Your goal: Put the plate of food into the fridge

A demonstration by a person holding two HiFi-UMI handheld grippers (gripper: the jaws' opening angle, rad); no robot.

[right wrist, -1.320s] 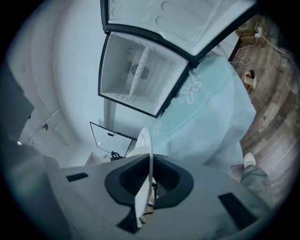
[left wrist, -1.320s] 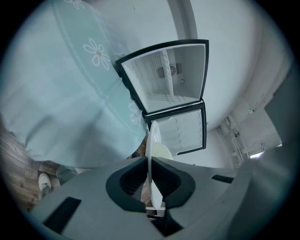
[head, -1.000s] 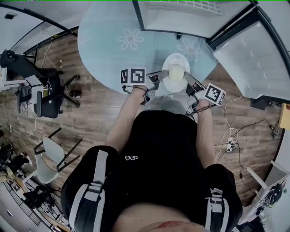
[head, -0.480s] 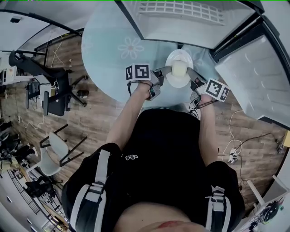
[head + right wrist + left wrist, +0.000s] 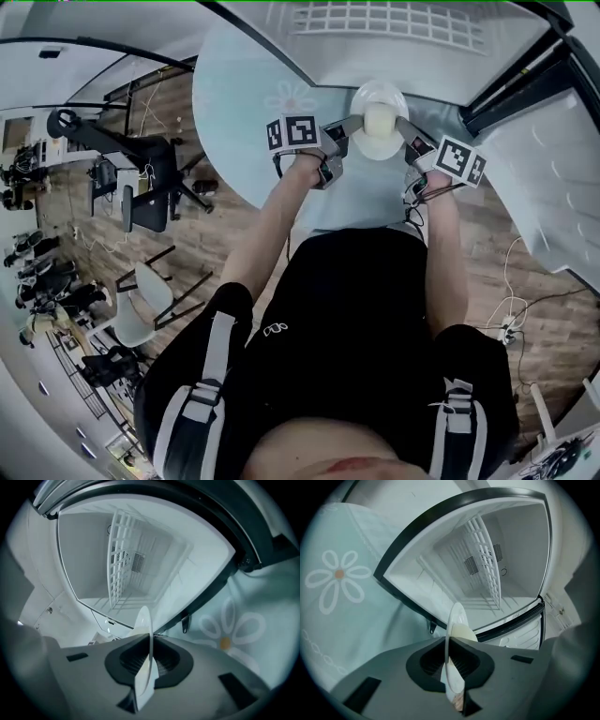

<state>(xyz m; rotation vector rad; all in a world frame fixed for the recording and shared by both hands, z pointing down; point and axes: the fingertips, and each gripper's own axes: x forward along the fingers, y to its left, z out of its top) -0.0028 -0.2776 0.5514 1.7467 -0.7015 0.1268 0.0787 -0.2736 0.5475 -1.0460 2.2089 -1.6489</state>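
Chairs: one dark swivel chair [image 5: 141,183] and one pale chair [image 5: 141,314], far left on the wooden floor [image 5: 225,225]. Head view only.
Rug: one pale blue rug [image 5: 234,112]. Each gripper view shows one printed flower [image 5: 335,581].
Marker cubes: two, left cube [image 5: 292,133] and right cube [image 5: 462,157]. Head view only.
Left claw: the left claw [image 5: 349,127] is narrow. Its jaws have just been closing and are clamped on the plate's left rim, which runs edge-on between the pads in the left gripper view.
Plate: one white plate [image 5: 380,91], carried between both claws above the rug, at the open front of the fridge.
Food: one pale mound [image 5: 380,122] on the plate. The left gripper view also shows it. The right gripper view shows only the plate edge.
Right claw: the right claw [image 5: 405,128] is narrow, clamped on the opposite rim.
Fridge: one fridge [image 5: 525,42], door open. One white wire shelf [image 5: 124,559] inside, clearest in the gripper views.
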